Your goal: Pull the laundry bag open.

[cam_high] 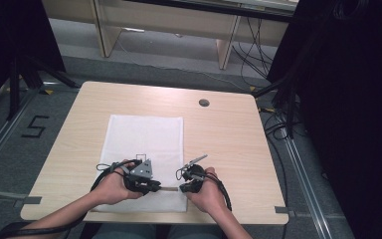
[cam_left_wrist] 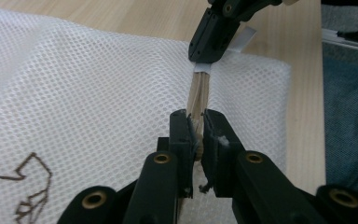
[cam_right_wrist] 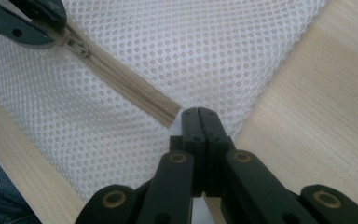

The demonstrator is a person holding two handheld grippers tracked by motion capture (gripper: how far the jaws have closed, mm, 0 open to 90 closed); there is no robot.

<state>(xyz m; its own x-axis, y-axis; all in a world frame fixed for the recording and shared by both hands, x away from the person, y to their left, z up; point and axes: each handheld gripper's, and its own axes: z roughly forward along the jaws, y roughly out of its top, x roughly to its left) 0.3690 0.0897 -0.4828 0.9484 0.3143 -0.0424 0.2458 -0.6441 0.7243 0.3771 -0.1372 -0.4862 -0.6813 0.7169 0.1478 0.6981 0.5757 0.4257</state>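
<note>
1. The table (cam_high: 229, 134) carries everything, and most of its light wood top is bare. The far half and the right side give me open room, while I am working hard against the near edge, with little margin before the drop.

2. The white mesh bag (cam_high: 146, 144) lies flat, left of the table's middle, and its near end reaches almost to the near edge. Lying flat keeps the mesh from bunching while I work its zip.

3. My left gripper (cam_left_wrist: 196, 128) sits over the bag's near end, towards the near-left corner of the table. Its jaws are nearly closed, pinching the beige zipper (cam_right_wrist: 121, 81) at the slider (cam_right_wrist: 77, 46). I judge this to be the pulling hand.

4. My right gripper (cam_right_wrist: 199, 113) sits at the bag's near-right corner. Its jaws are fully closed, clamping the bag at the end of the zipper tape. I judge it to be the anchor, so the tape stays taut and the slider can travel.

5. The zipper runs along the bag's near end, parallel to the table's near edge, stretched straight between the two grippers, which stand near each other.

6. The slider's travel lies along that near edge. Leftward there is free bag and table, so I judge that the way to go.
</note>
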